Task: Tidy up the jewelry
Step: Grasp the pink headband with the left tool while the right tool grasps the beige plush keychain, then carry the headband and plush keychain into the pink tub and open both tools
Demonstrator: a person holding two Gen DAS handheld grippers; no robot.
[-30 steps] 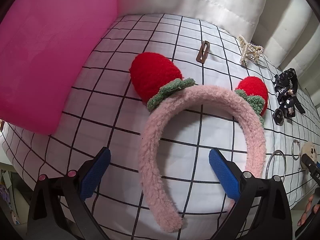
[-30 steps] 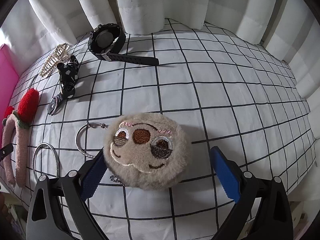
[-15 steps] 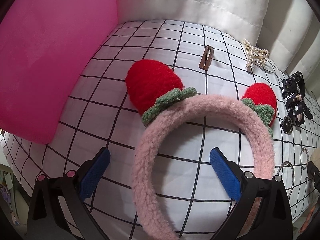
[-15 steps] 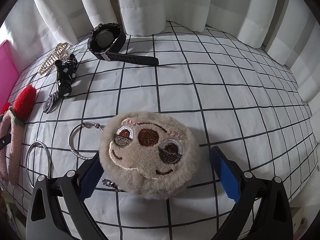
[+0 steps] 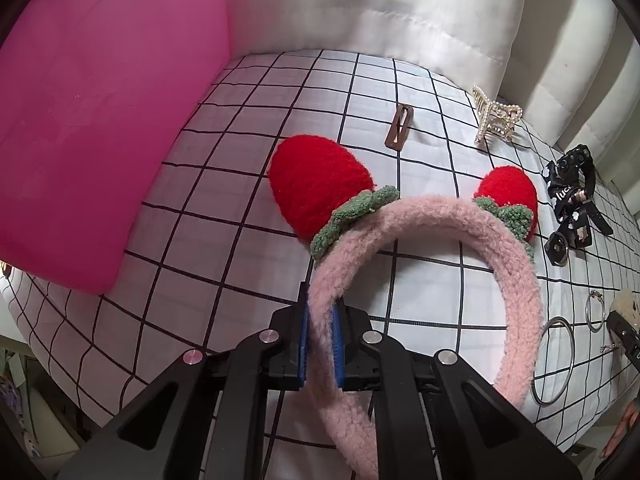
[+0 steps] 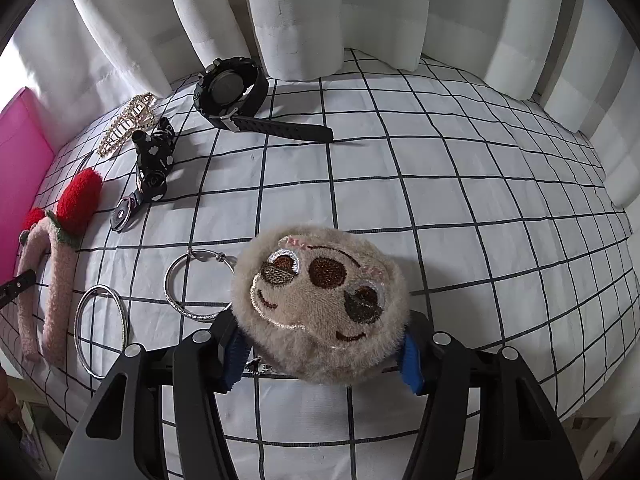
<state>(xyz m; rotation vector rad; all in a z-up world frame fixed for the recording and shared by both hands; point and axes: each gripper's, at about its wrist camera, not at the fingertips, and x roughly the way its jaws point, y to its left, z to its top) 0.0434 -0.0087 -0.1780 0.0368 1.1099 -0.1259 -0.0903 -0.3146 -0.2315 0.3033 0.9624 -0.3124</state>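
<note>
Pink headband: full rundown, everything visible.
The headband is a fuzzy pink arch, fleece-like, with two red knitted strawberries on green leafy collars at its crown. It lies flat on the checked cloth beside the pink box. The left tongs are shut on its left leg.

Left gripper (image 5: pixel 320 342): blue pads pinched nearly together on the pink fuzzy headband (image 5: pixel 432 224). Right gripper (image 6: pixel 323 354): jaws partly closed, pads pressing both sides of the plush pouch (image 6: pixel 320 300).
</note>
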